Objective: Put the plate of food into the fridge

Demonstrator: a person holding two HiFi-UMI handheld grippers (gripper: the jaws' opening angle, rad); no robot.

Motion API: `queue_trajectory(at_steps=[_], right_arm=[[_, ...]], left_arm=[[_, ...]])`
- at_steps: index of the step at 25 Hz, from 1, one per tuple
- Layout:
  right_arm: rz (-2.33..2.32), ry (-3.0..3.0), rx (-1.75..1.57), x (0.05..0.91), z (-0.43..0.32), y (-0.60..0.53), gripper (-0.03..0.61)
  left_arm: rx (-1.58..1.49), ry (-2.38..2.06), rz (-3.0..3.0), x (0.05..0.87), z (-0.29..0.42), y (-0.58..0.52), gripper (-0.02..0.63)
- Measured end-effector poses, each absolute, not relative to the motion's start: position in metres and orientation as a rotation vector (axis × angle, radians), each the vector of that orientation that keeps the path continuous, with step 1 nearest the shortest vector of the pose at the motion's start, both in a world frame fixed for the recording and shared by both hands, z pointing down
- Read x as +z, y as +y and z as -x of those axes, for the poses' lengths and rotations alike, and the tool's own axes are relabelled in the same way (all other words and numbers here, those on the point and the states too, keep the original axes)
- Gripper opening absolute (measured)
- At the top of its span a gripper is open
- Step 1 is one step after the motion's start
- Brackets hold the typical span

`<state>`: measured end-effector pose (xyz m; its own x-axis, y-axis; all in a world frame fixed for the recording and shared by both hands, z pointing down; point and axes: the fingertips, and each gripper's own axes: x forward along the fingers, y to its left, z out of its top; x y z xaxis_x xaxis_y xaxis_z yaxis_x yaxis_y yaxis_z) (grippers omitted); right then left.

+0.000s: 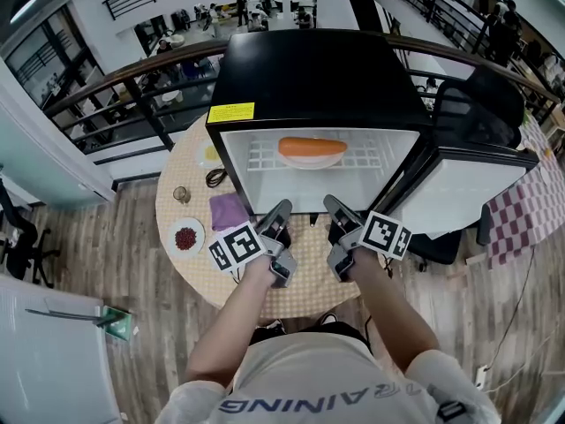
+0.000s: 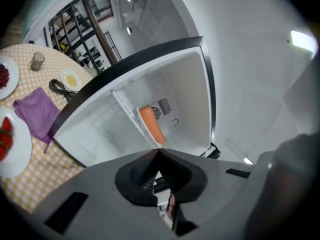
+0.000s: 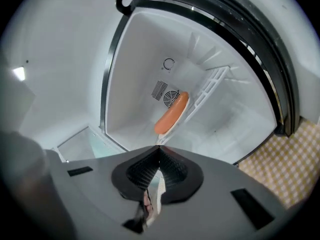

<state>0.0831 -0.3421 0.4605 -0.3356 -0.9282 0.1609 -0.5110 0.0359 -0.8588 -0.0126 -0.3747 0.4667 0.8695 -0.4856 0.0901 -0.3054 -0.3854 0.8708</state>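
My left gripper (image 1: 281, 212), jaws pressed together and empty, hovers before the open fridge (image 1: 318, 69). The plate of food (image 1: 312, 151) rests inside on the wire shelf (image 1: 265, 157). My right gripper (image 1: 334, 205), jaws likewise together on nothing, hovers alongside.

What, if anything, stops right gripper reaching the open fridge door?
Probably nothing, so yes: the fridge door stands open just right of the right gripper, with no object between them. Its jaws are shut, empty.
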Motion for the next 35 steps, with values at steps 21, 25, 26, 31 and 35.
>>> queue_trajectory(at_steps=[21, 25, 26, 31, 35], right_arm=[[1.830, 2.236, -0.707, 0.415, -0.104, -0.248, 0.021], [1.867, 2.258, -0.656, 0.415, -0.107, -0.240, 0.020], [1.877, 2.264, -0.635, 0.414, -0.107, -0.239, 0.020], [1.923, 2.281, -0.531, 0.403, -0.109, -0.237, 0.020], [1.928, 2.293, -0.507, 0.400, -0.106, -0.239, 0.020]], left_arm=[[0.068, -0.848, -2.580, 0.423, 0.081, -0.304, 0.009], [0.054, -0.928, -2.655, 0.416, 0.092, -0.303, 0.009], [0.051, -0.934, -2.666, 0.413, 0.093, -0.302, 0.009], [0.048, -0.941, -2.689, 0.409, 0.095, -0.298, 0.009], [0.038, -0.946, -2.702, 0.407, 0.095, -0.298, 0.009]])
